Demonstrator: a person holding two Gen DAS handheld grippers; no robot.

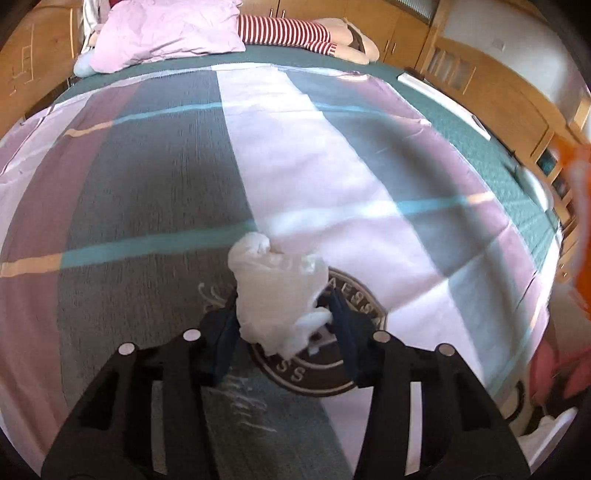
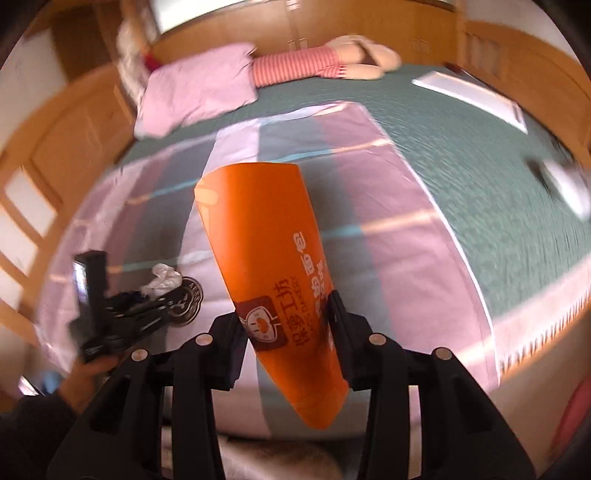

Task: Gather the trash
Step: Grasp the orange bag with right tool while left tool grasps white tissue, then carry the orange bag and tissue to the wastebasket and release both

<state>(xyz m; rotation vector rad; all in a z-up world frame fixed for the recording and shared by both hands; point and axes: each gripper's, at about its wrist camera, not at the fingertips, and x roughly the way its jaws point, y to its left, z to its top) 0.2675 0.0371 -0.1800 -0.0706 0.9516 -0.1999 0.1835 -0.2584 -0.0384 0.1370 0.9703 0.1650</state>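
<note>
— Right, left wrist view first: what's that left gripper (image 1: 284, 325) doing?

— Clenched on a crumpled white tissue wad (image 1: 277, 291), low centre of the frame. Both dark pads press its sides, and the wad bulges up above the fingertips.

— And underneath it?

— A striped duvet (image 1: 155, 192) in pink, grey and white bands with thin teal lines. A round dark emblem (image 1: 332, 362) printed on the cover sits just behind the wad, partly hidden by it.

— Over to the right wrist view.

— The right gripper (image 2: 286, 332) is grasping an orange paper bag (image 2: 266, 236), bottom centre of the frame. The fingers pinch it low down, near the printed logo and the Chinese lettering, and the bag tilts up and to the left, its far end towards mid-frame.

— Can we see the other tool from here?

— Yes, lower left of that view: the left gripper (image 2: 155, 291) with the white wad (image 2: 164, 280) at its tip, right beside the emblem (image 2: 186, 306). A hand (image 2: 86, 384) holds it from below.

— Background?

— Upper part of both frames: a pink pillow (image 1: 166, 33), a plush toy in red and white stripes (image 1: 288, 33) lying on a green bedspread (image 2: 461, 155), and wooden cabinets (image 1: 476, 74) along the wall. An orange blur at the right edge of the left view is the bag (image 1: 580, 221). Everything is somewhat motion-blurred.
</note>
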